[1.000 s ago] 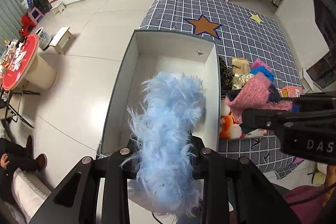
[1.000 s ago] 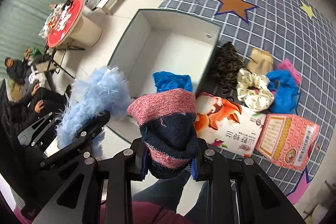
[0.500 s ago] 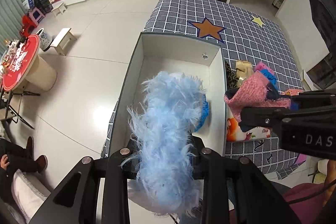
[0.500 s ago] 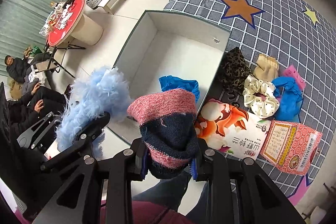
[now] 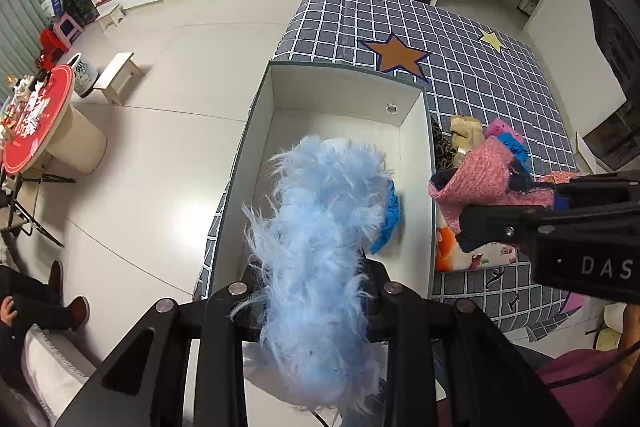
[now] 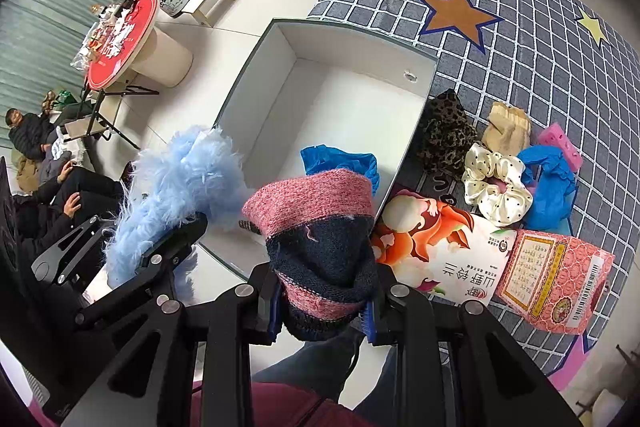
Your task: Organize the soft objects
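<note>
Nearest, a fluffy pale-blue fur piece [image 5: 320,267] is pinched in the left gripper [image 5: 316,303], its jaws pressed into the pile; it hangs above the near end of the box. It is judged very light, limp and compressible, best gripped mid-body, since loose fibres could slip.

Beside it, a pink and navy knitted sock [image 6: 320,251] is clamped in the right gripper [image 6: 324,311], held over the box's near right corner. It looks soft, stretchy and light, easily held by its bunched middle.

Below, a white open box [image 6: 256,75] rests on a grey checked bed [image 6: 540,27]; only a crumpled blue item [image 6: 340,163] is seen inside.

Beyond, on the bed beside the box, lie a leopard-print fabric [image 6: 446,135], a cream dotted scrunchie [image 6: 498,187], another blue piece [image 6: 548,183], a beige item [image 6: 506,127], and two printed packets [image 6: 448,255].
</note>
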The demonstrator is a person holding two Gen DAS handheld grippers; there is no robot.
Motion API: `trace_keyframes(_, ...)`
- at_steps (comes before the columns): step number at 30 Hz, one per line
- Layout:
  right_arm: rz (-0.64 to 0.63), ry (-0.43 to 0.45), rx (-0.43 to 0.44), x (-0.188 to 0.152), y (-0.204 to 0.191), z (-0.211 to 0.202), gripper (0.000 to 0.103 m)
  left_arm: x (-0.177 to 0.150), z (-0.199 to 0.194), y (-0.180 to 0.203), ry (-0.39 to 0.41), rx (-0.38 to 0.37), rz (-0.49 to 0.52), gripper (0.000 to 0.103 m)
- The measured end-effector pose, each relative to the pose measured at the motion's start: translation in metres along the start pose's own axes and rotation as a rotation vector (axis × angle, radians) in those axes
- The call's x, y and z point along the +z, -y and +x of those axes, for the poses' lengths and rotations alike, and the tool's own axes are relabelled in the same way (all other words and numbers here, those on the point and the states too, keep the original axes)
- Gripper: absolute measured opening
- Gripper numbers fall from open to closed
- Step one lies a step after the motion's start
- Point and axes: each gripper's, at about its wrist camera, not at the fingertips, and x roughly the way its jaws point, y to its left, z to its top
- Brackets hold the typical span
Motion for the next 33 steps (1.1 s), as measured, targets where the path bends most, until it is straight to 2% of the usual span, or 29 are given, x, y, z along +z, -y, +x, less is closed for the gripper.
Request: trace_keyframes(33,0.031,-0.015,-0.002,0.008,0.001,0.009,0.031,0.004,0.014,0.003,-0.031,-0.001,0.008,0.032)
